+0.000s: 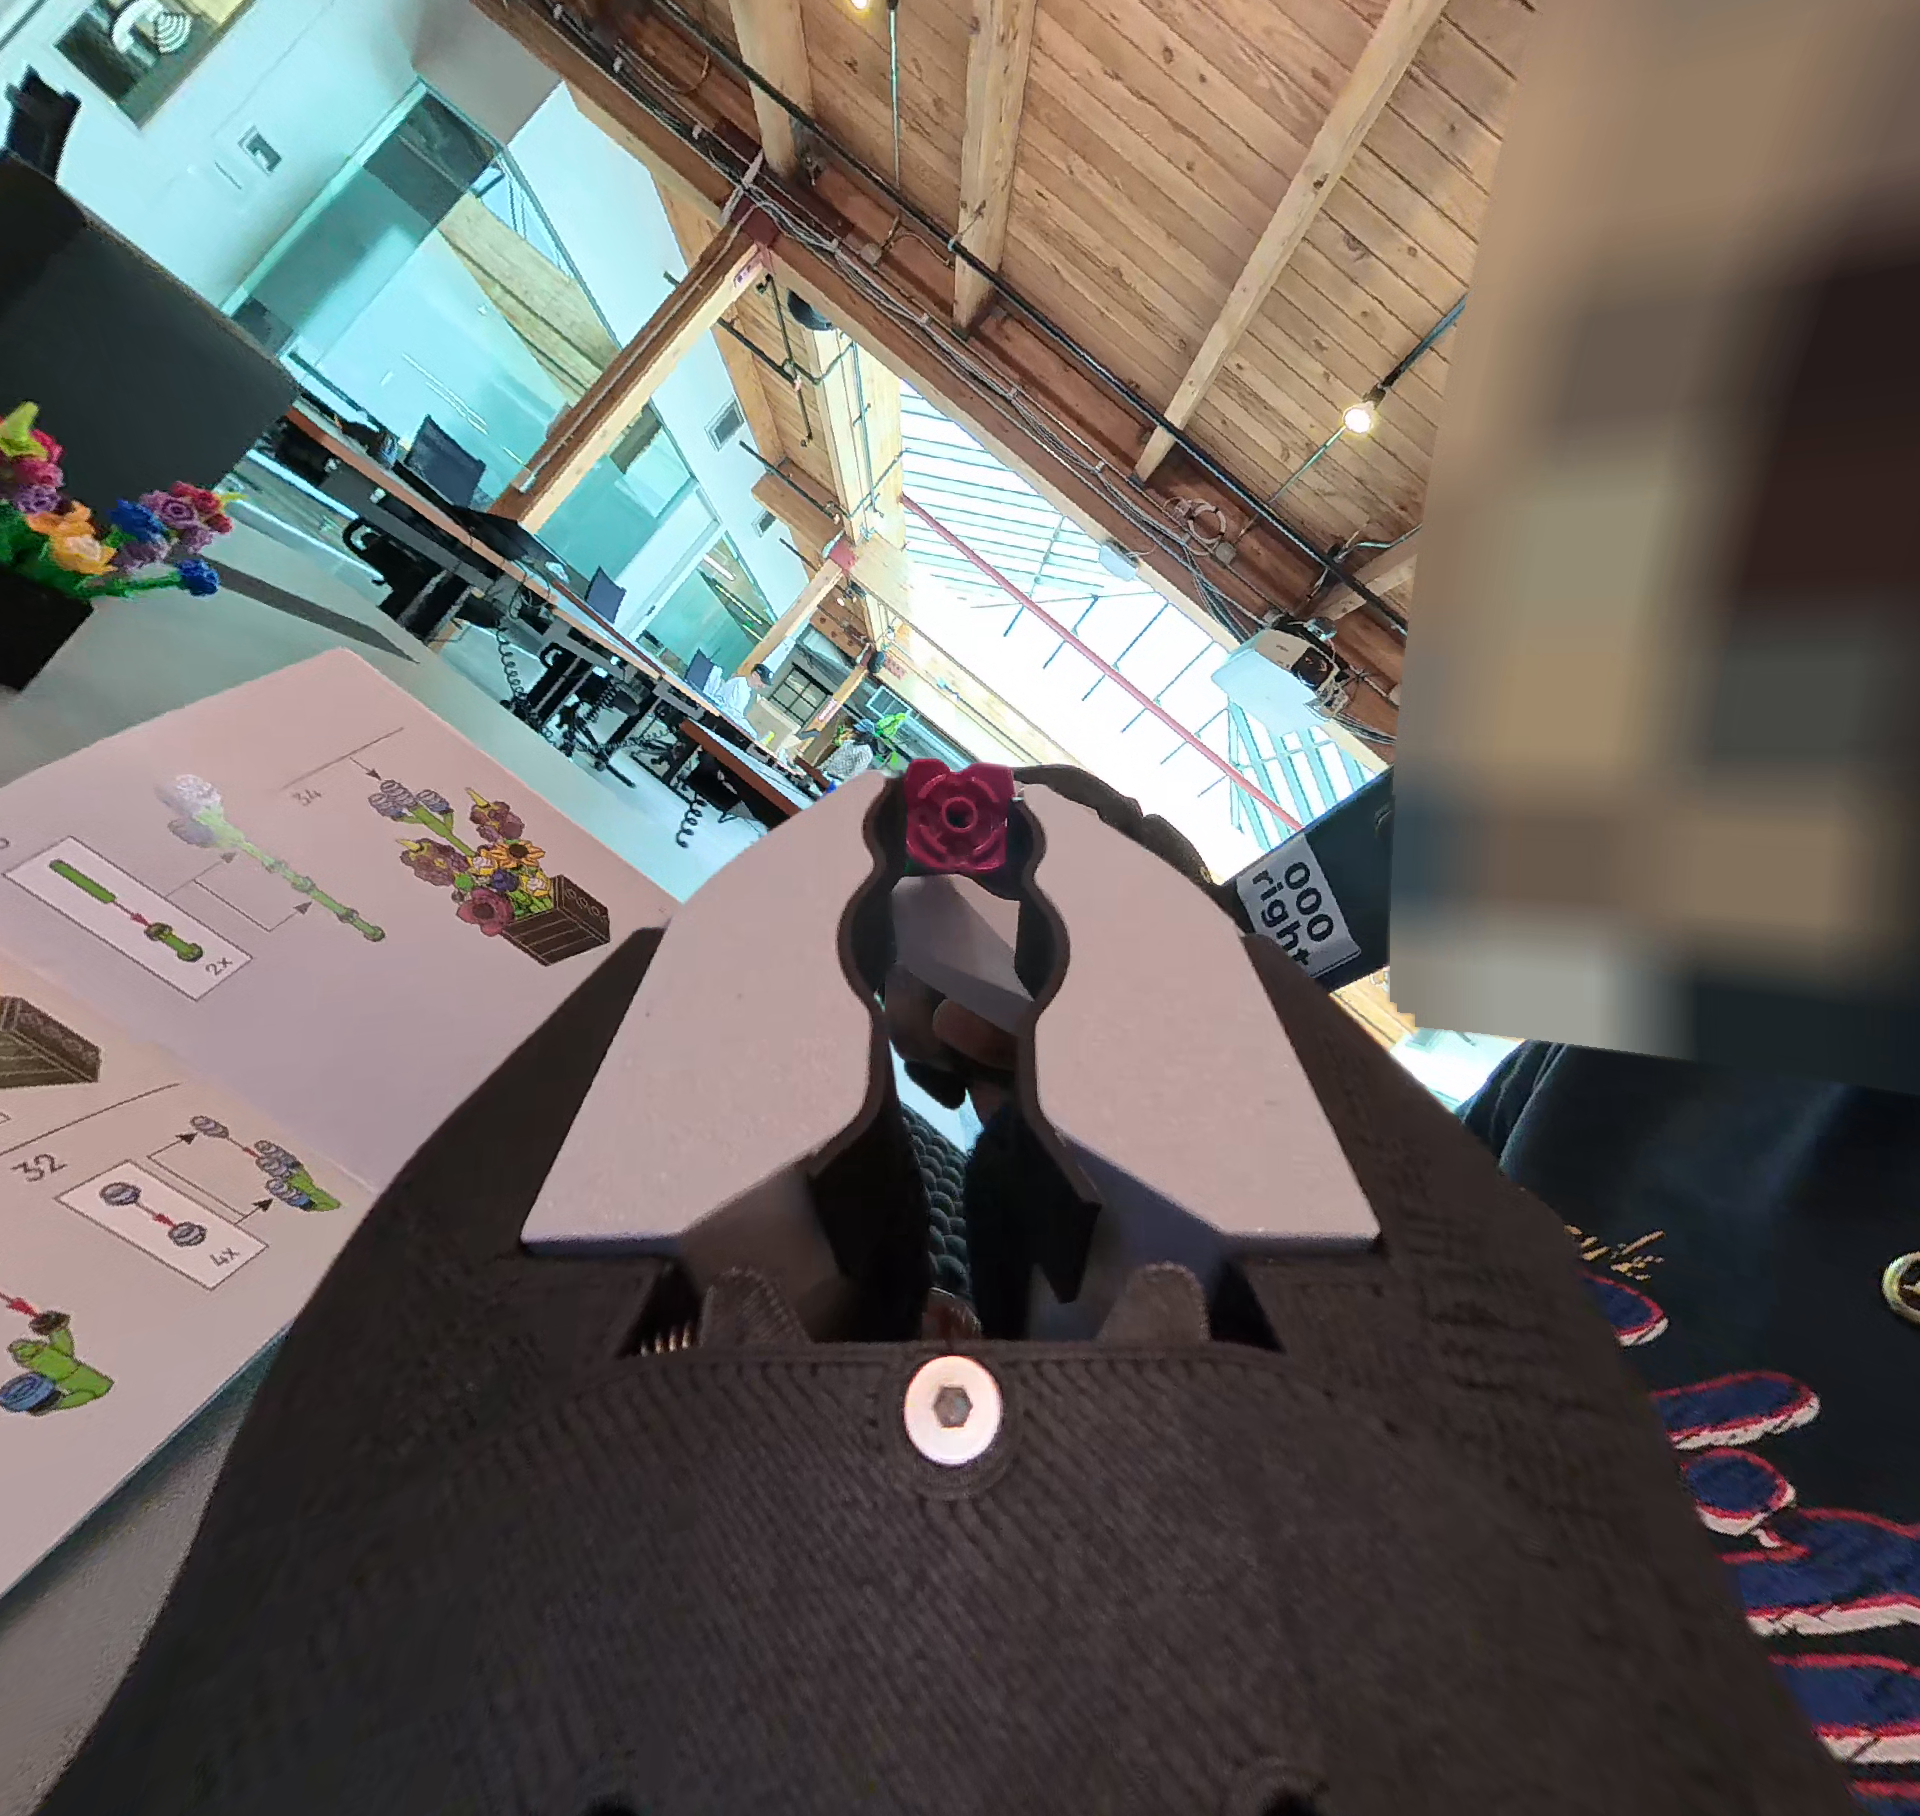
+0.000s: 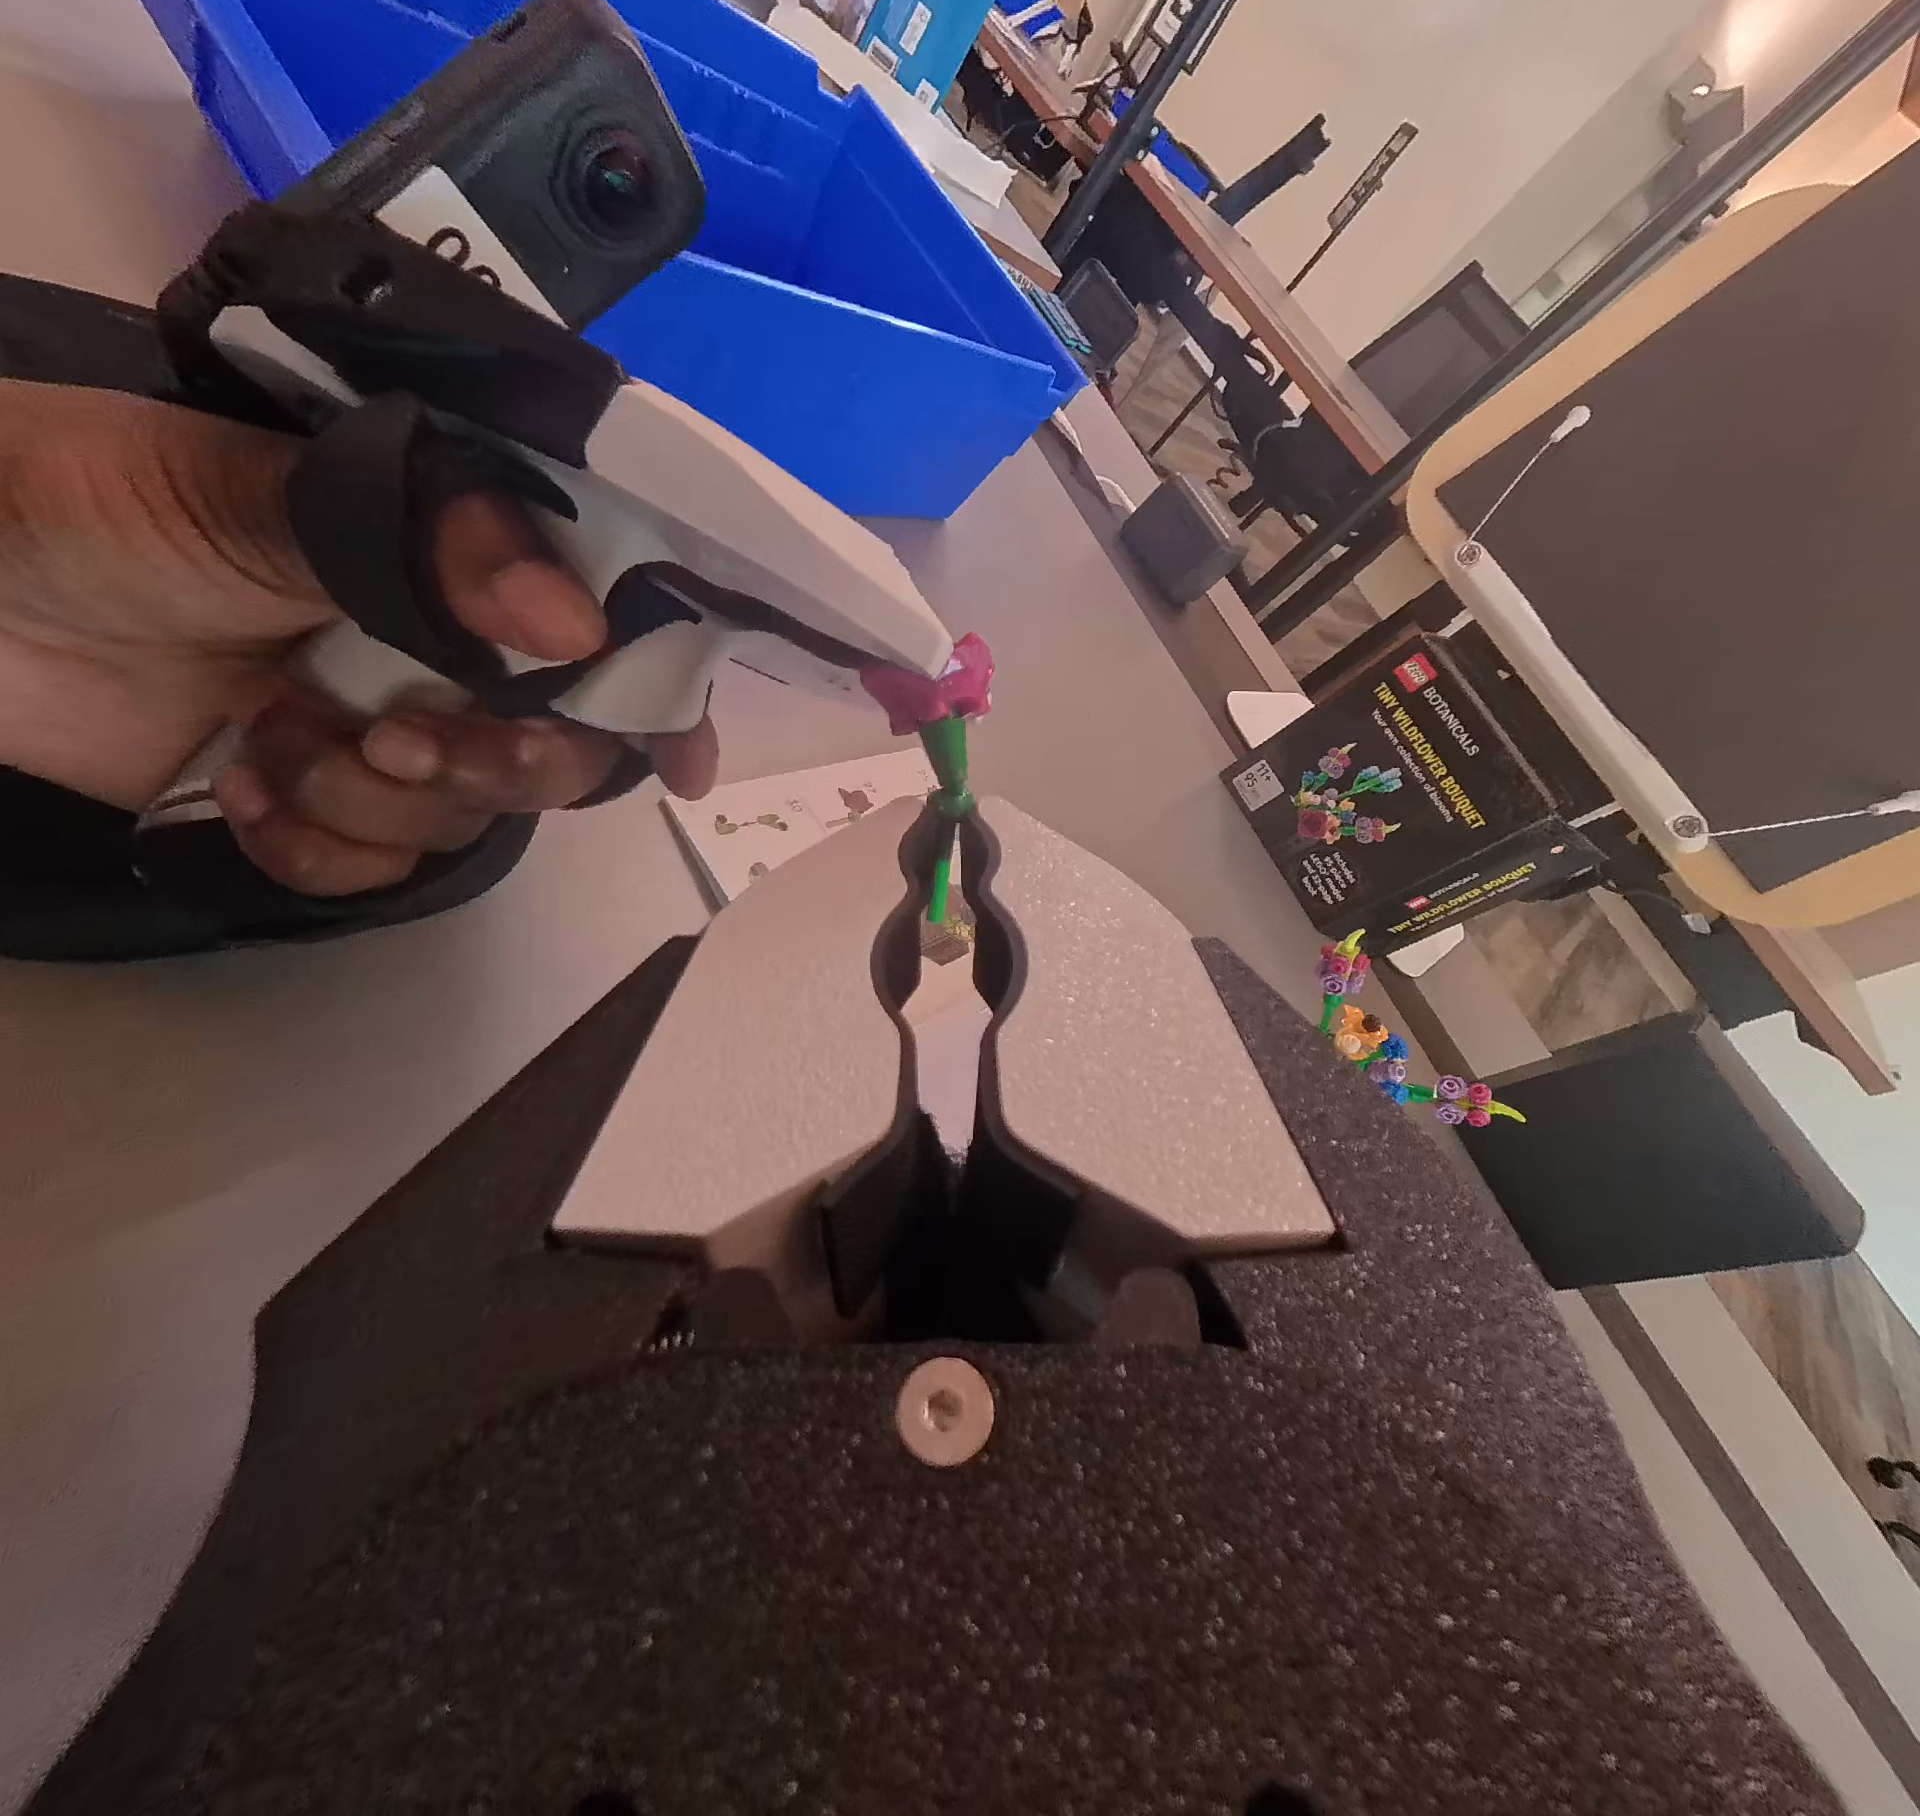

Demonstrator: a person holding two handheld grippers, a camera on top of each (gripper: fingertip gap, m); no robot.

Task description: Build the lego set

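My left gripper [image 1: 954,795] is shut on a magenta lego flower head [image 1: 956,817], held up in the air. In the right wrist view the same flower head [image 2: 930,686] sits in the left gripper's tips [image 2: 940,665], on top of a green stem [image 2: 951,779]. My right gripper [image 2: 954,816] is shut on that green stem just below the flower. A built lego bouquet [image 2: 1392,1049] in a black base stands on the table; it also shows in the left wrist view [image 1: 94,519].
An open instruction booklet [image 1: 260,935] lies on the grey table [image 2: 312,1091]. A blue plastic bin [image 2: 727,239] stands behind the left gripper. The black lego set box [image 2: 1403,790] stands at the table's edge. A person's hand [image 2: 260,644] holds the left gripper. Only a small space, under 4 cm, lies between the two pairs of fingers.
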